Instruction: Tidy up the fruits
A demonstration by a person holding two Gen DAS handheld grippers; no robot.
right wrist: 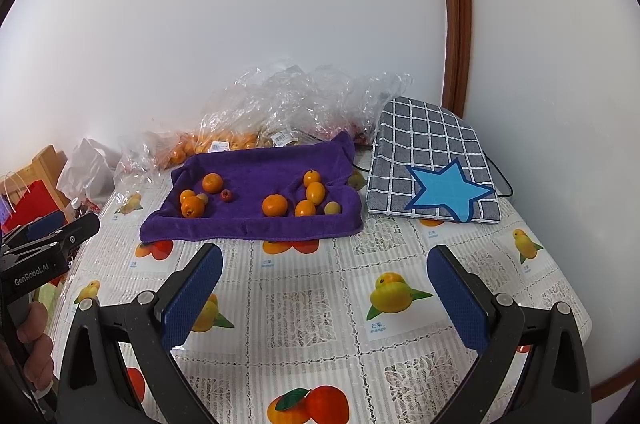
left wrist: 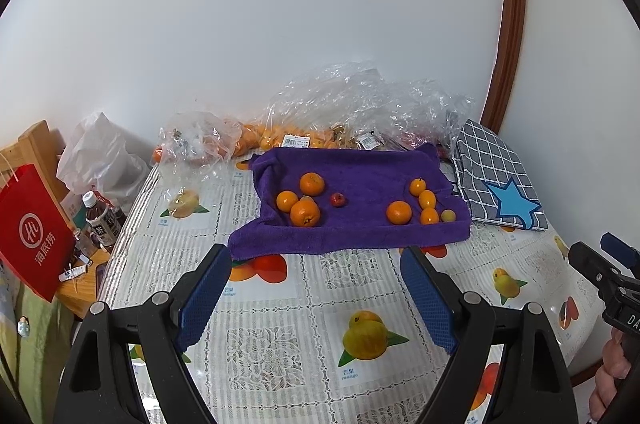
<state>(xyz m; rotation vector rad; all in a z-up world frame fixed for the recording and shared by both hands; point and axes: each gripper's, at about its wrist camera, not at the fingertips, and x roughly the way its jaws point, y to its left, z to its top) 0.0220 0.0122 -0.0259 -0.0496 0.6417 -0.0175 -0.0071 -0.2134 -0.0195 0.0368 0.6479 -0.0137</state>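
A purple towel point(left wrist: 360, 224) point(right wrist: 256, 220) lies on the table with fruit on it. On its left are three oranges point(left wrist: 305, 212) point(right wrist: 193, 205) and a small red fruit point(left wrist: 337, 199) point(right wrist: 226, 195). On its right are an orange point(left wrist: 398, 212) point(right wrist: 275, 205), three kumquats point(left wrist: 427, 199) point(right wrist: 315, 192) and a small yellow-green fruit point(left wrist: 448, 215) point(right wrist: 332, 208). My left gripper point(left wrist: 316, 264) is open and empty, in front of the towel's near edge. My right gripper point(right wrist: 324, 264) is open and empty, also short of the towel.
Clear plastic bags point(left wrist: 360, 103) point(right wrist: 304, 99) with more oranges lie behind the towel against the wall. A grey checked pad with a blue star point(left wrist: 500, 179) point(right wrist: 432, 175) lies to the right. A red bag point(left wrist: 32, 232) and bottles point(left wrist: 100, 220) stand left of the table.
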